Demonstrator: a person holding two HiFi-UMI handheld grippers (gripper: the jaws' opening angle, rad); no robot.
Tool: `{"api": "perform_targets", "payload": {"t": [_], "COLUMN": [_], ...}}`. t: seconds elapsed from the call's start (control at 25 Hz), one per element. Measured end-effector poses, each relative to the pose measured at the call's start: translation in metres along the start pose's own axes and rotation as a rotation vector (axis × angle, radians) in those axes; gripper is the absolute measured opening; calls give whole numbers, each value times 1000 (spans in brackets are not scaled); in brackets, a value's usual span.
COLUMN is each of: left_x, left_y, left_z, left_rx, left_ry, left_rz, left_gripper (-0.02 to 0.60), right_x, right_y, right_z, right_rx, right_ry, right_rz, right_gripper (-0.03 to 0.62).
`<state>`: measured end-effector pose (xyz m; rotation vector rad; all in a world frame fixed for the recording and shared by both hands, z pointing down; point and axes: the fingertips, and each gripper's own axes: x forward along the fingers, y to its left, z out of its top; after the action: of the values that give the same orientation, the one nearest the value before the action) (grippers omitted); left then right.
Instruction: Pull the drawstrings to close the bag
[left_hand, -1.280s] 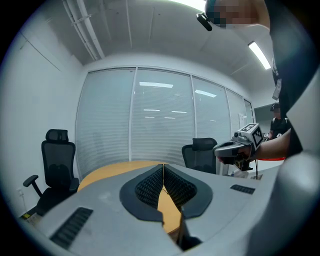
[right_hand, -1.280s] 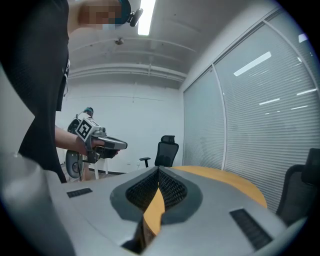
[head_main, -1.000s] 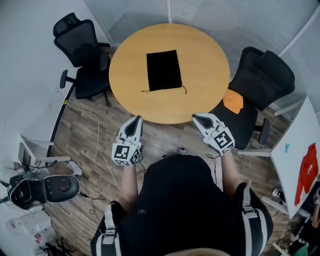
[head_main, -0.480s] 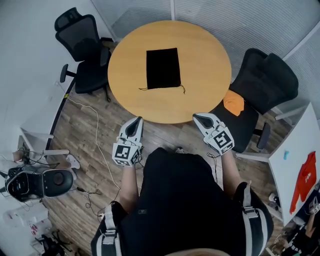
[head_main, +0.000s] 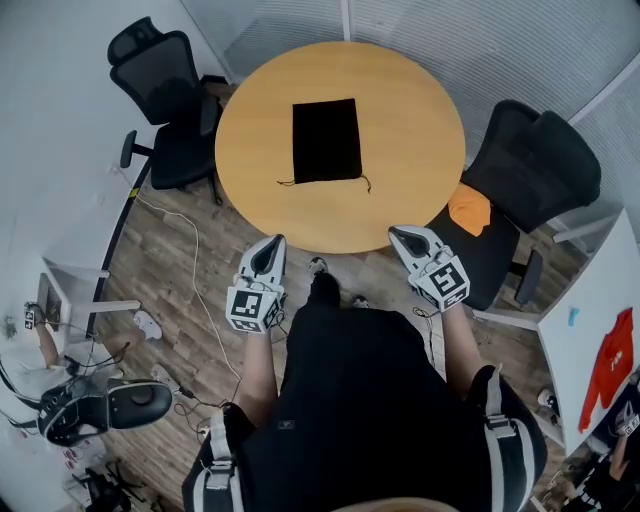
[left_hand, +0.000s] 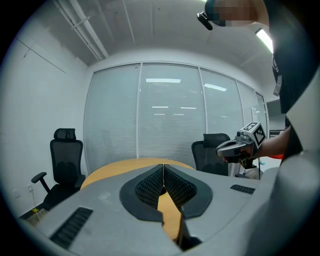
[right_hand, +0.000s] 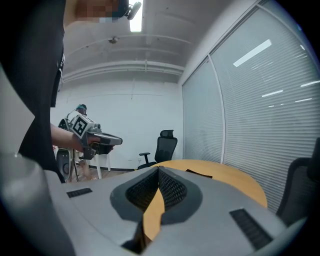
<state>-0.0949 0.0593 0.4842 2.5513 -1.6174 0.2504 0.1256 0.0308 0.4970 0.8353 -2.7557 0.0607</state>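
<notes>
Hovering off the table (head_main: 400, 200) edge, left tongs (head_main: 273, 241) and right tongs (head_main: 398, 235) seem clenched.

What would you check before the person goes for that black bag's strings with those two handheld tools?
1. Black drawstring bag lies flat on the round table: ok.
2. Left cord and right cord lie free at its near edge: ok.
3. Left tool open for a grab: not ok, jaws together, empty.
4. Right tool open: not ok, jaws together, empty.
5. Tools at the cords: not ok, both short of the table.
6. Bag mouth open: cannot tell.
</notes>
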Motion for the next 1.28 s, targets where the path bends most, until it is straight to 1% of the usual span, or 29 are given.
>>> {"api": "perform_targets", "payload": {"t": [0.16,0.36,0.48,0.68,0.96,1.28], "left_x": [5,17,25,43,74,101], "left_y": [13,35,46,70,100,137], "left_z": [-5,-7,-12,-23,-28,-45], "left_rx": [-7,-16,-25,-41,-22,-17], "left_ry": [11,13,20,50,72,109], "left_rz": [8,9,1,-21,-72,-120], "left_gripper": [15,15,15,15,15,15], "right_x": [10,26,36,58,85,115], "right_y": [-8,-20,-27,-36,-53,-63], "right_z": [-3,-1,-6,-13,-18,-33], "right_rx": [19,16,10,13,39,71], "right_ry": [11,17,40,95,123,175], "right_rz": [-16,-50,-71,-98,-151,-200], "right_gripper": [57,57,57,57,57,57]}}
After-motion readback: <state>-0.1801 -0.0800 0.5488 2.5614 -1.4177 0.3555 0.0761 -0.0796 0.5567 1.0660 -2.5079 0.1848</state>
